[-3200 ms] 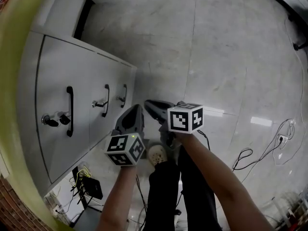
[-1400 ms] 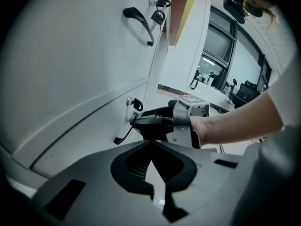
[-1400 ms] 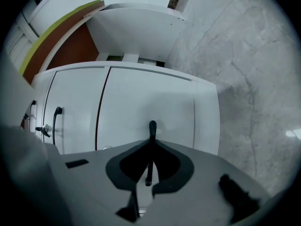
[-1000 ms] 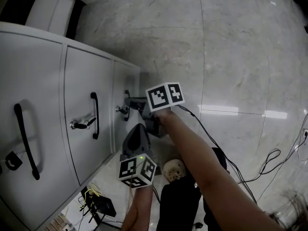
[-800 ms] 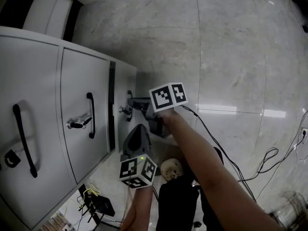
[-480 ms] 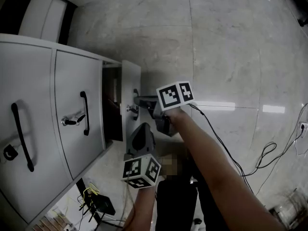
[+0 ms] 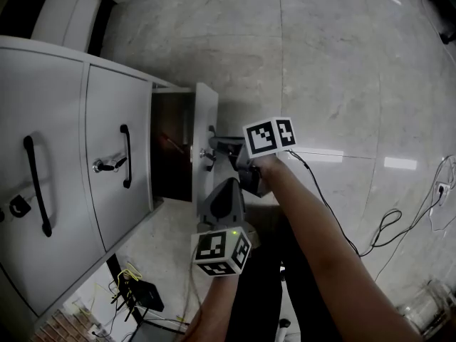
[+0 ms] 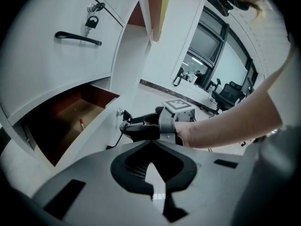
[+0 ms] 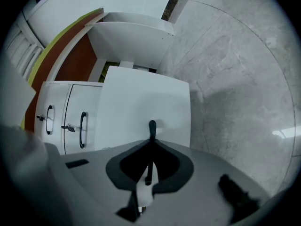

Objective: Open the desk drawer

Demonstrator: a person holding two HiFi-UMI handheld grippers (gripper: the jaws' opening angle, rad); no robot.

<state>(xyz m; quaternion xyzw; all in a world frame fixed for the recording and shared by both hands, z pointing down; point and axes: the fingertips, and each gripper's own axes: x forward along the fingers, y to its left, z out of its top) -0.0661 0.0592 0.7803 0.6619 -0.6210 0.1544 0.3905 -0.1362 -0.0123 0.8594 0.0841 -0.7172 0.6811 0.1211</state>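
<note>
Over the last second the rightmost drawer has gone from flush with its neighbours to well out from the row. The thin dark gap beside the middle drawer has widened into a broad view of the brown inside. My right gripper is doing the pulling. Its jaws are clamped on the black drawer handle, which runs straight up between them in the right gripper view, with the white drawer front filling the frame behind.

The left gripper hangs just nearer to me than the right one, jaws together on nothing, and it points toward the open drawer. Its own view shows a small red thing lying on the drawer floor, too small to name.

I judge the task nearly done: the drawer is plainly open, and what remains is to stop the pull before it runs out of travel and then let go of the handle
</note>
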